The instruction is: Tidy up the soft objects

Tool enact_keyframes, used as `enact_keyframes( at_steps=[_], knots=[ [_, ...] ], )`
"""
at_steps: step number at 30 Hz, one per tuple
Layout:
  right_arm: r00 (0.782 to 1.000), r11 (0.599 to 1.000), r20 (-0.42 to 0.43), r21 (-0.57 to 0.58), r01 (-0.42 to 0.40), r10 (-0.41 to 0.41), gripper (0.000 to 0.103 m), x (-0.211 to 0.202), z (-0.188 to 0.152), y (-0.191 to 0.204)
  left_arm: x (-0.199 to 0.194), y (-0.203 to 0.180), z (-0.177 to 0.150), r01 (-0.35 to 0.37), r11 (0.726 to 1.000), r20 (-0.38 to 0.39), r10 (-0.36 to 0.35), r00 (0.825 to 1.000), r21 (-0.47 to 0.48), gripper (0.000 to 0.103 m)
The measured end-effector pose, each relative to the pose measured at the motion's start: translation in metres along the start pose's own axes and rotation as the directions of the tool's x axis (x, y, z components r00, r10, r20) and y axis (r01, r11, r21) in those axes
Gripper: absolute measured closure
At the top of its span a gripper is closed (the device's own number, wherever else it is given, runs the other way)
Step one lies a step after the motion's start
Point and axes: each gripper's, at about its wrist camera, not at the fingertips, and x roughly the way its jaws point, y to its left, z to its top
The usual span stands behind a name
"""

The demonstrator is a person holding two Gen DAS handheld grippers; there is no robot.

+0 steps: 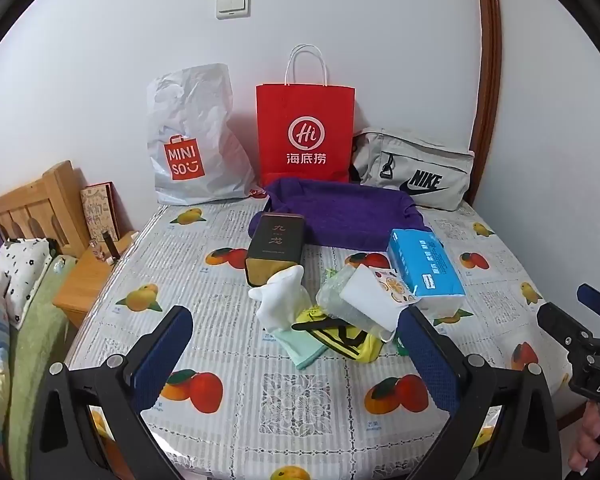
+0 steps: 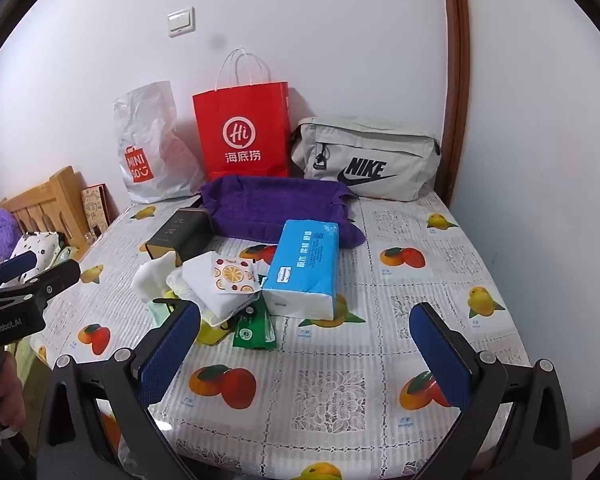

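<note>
A pile of soft things lies mid-table: a white sock [image 1: 281,297], a mint cloth [image 1: 300,346], a yellow-and-black garment [image 1: 342,338], a white pack with a fruit print [image 2: 220,280], a green packet [image 2: 256,330] and a blue tissue pack [image 1: 424,268] [image 2: 306,268]. A purple fabric basket [image 1: 340,216] [image 2: 276,208] stands behind them. My left gripper [image 1: 296,348] is open and empty, just in front of the pile. My right gripper [image 2: 306,340] is open and empty, in front of the tissue pack.
A dark tin box [image 1: 276,248] lies by the basket. A white Miniso bag [image 1: 192,140], a red paper bag [image 1: 306,132] and a grey Nike bag [image 1: 416,168] lean on the back wall. A wooden bedside stand [image 1: 84,280] and bed are left of the table.
</note>
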Motion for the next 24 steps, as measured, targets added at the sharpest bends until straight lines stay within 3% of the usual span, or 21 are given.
enact_keyframes(
  at_steps=[24],
  knots=[
    [1.0, 1.0, -0.009, 0.012, -0.016, 0.016, 0.0, -0.0058, -0.0028, 0.0052, -0.006, 0.0021, -0.0067, 0.0, 1.0, -0.008, 0.0, 1.0, 0.008, 0.0]
  ],
)
